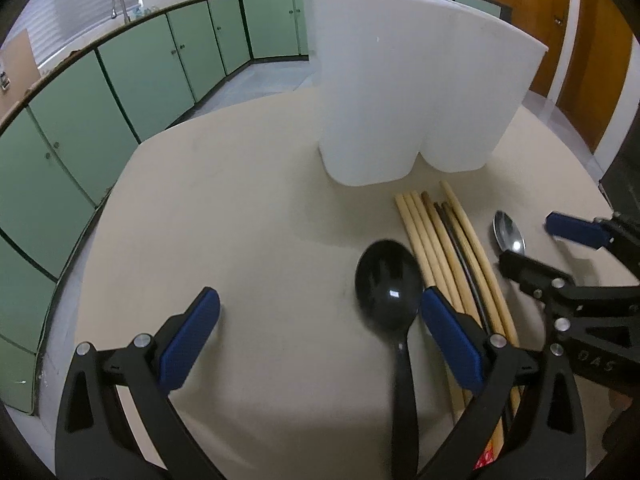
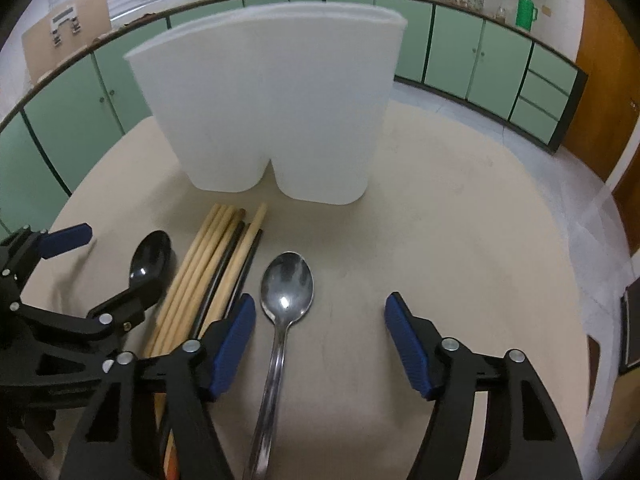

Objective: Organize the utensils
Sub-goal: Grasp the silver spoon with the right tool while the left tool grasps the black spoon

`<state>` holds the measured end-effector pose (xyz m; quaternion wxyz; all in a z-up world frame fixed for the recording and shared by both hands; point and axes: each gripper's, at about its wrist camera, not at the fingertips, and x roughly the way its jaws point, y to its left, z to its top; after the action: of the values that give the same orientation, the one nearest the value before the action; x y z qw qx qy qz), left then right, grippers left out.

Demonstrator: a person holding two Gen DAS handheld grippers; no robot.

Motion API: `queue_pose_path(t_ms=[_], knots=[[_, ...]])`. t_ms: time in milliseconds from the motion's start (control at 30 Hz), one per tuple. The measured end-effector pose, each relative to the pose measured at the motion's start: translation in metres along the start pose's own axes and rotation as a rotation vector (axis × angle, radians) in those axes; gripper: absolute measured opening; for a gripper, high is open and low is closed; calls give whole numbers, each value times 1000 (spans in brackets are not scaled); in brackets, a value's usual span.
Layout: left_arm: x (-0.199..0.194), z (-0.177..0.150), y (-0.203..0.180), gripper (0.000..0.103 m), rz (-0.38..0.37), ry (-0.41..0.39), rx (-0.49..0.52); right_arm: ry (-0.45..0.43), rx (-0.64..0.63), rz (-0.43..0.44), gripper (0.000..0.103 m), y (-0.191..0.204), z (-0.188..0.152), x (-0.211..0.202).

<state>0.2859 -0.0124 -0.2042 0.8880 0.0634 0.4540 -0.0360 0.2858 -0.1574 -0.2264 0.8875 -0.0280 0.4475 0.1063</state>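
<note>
Jaws spread: left gripper, right gripper | beige table | green cabinets behind

I see a plain beige surface carrying a milky white, translucent holder. The chopsticks are mostly pale wooden tan, with a couple of dark brown-black ones mixed in. One spoon is glossy black all over; the other spoon is shiny silver metal. My left claw and right claw are both matte black with textured blue pads and silver rivets. Behind, the cabinets are mint green with dark trim, and the door is orange-brown wood.
</note>
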Motion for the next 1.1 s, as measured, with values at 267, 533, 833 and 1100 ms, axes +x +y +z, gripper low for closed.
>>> queue_pose_path(t_ms=[267,533,833,1100], knots=[[12,0,11,99,-10,5,1,-33,-84,18,50,-3,0,3],[5,-8,8,98,-16,-3,-14,-42,-74,13,29,-10,4,5],[12,10,14,97,-17,18,-41,-24,-32,47,29,-18,9,9],[-2,5,9,41,-57,-34,-20,-54,24,85,29,-41,7,2]])
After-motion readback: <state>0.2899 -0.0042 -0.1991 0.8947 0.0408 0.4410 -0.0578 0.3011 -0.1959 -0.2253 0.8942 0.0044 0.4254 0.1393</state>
